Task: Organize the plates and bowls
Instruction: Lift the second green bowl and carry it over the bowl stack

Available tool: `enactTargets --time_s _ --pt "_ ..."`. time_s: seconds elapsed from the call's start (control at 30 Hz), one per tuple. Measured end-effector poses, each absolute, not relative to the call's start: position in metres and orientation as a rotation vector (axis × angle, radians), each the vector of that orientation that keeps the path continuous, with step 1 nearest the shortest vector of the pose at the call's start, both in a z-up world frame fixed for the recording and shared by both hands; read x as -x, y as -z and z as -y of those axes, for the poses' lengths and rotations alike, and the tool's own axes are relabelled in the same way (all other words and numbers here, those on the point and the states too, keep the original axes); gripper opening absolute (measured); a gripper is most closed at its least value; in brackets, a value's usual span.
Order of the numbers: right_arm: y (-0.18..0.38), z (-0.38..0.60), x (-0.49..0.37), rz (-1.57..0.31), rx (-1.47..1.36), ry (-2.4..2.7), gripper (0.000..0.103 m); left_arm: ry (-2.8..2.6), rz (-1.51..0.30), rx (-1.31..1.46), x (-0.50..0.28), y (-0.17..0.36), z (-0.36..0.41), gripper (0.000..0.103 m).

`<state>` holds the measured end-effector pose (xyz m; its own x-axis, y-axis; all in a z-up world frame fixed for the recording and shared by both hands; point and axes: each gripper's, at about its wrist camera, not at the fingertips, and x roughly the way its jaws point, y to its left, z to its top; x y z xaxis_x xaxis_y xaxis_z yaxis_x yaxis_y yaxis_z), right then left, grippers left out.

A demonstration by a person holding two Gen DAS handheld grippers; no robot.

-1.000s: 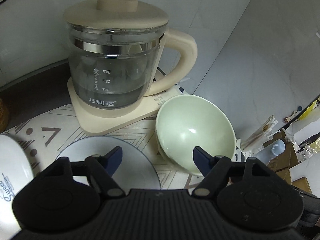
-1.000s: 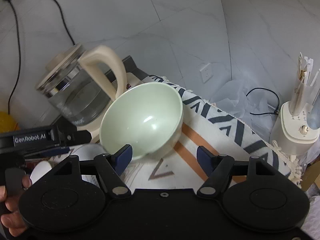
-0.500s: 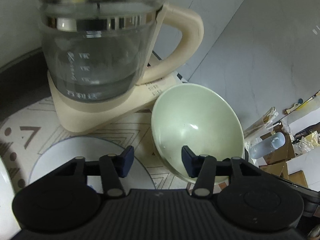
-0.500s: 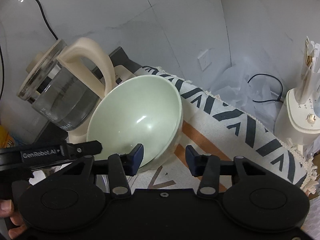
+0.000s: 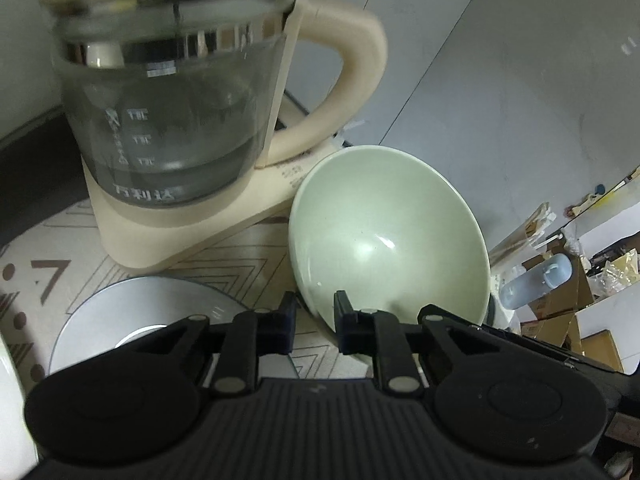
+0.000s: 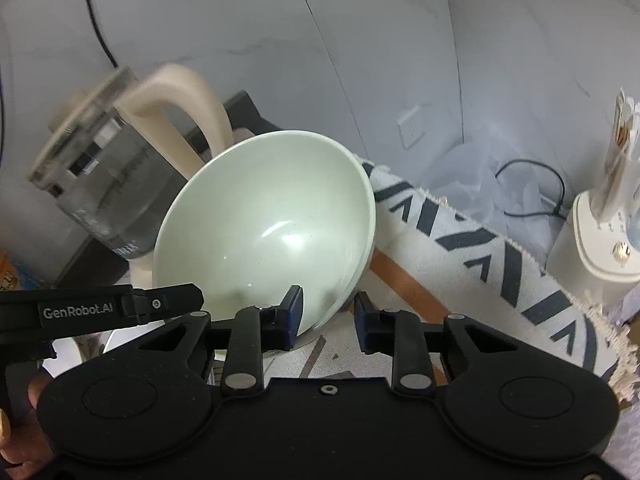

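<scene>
One bowl (image 5: pixel 390 236): pale green, glossy, tilted, beside the kettle (image 5: pixel 172 92) on a patterned mat (image 6: pixel 500 256); a grey plate (image 5: pixel 132 312) lies just left of it. Since a second ago both tongs have drawn nearer and narrowed. Left gripper (image 5: pixel 315 322): jaws just closed, clamped on the bowl's near rim. Right gripper (image 6: pixel 327 318): jaws just closing, astride the opposite rim; whether its pads press cannot be told.

Glossy ceramic bowl (image 5: pixel 384 236), glass kettle (image 5: pixel 168 120), woven mat (image 6: pixel 500 256)
</scene>
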<state>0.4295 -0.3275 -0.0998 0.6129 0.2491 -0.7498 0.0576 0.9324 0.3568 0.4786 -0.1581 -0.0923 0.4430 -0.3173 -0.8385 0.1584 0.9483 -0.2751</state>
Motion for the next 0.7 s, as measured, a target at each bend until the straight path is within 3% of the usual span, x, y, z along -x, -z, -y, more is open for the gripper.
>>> enactTargets --time_s 0.7 --pt "0.059 0.341 -0.368 -0.808 -0.378 -0.183 0.026 0.251 -0.952 0.219 -0.4 0.04 0.153 0.017"
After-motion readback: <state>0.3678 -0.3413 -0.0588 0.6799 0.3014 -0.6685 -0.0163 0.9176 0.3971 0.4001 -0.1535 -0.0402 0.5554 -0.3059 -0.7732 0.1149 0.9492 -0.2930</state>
